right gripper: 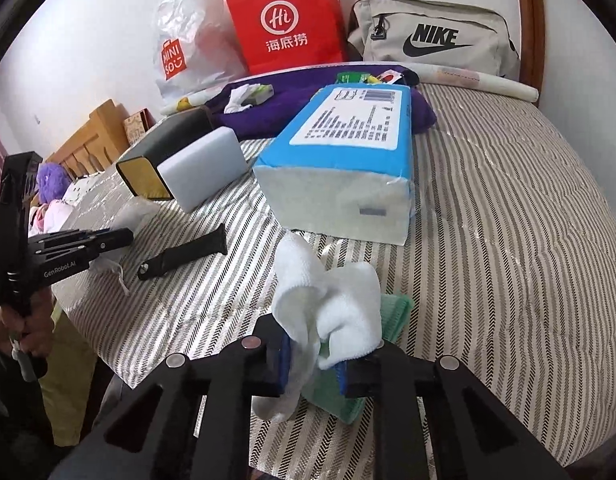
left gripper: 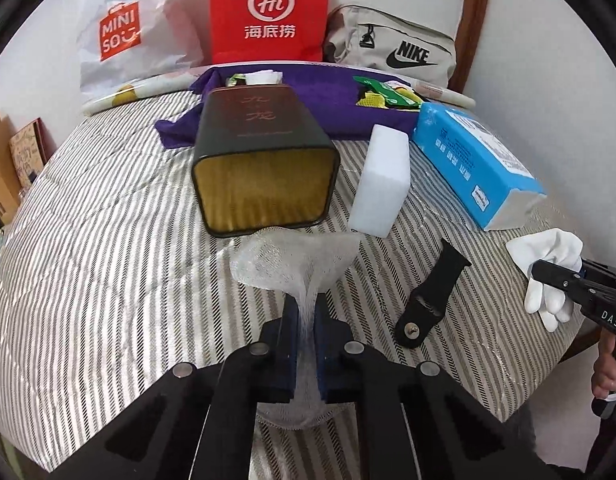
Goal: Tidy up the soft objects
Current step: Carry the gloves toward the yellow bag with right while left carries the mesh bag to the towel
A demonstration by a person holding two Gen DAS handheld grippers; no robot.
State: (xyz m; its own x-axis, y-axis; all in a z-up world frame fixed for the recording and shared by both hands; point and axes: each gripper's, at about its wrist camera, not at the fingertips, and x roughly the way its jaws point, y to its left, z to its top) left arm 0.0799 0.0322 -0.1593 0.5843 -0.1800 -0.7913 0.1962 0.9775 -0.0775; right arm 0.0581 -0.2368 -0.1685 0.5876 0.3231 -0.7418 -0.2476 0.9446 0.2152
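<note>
Both grippers clamped on soft stuff. Left gripper [left gripper: 305, 312], lower centre of left view, pads nearly together on a thin mesh cloth [left gripper: 295, 260]; the cloth fans out above the fingertips toward the open tin box [left gripper: 263, 160] lying on its side at centre frame. Right gripper [right gripper: 322, 344], bottom centre of right view, closed on a bunched white glove [right gripper: 328, 304], w/ a green cloth [right gripper: 392, 312] under it on the striped bedspread [right gripper: 508, 240].

Other bits: white sponge block [left gripper: 382, 184] just right of the box, blue tissue pack [left gripper: 472, 160] upper right, black strap [left gripper: 432, 292] btwn the two grippers.

Step in hand, as I read it: lift each soft item and put it away, prob. into the box, tho the target isn't certain.

To do it well: lift mesh straight up first so the loose end clears the bedspread, then feed the loose end into the box mouth before letting go. Grip is on an edge only, so move slow or it may slip. Right side: check the green cloth isn't pinched w/ the glove; can't tell from here.
</note>
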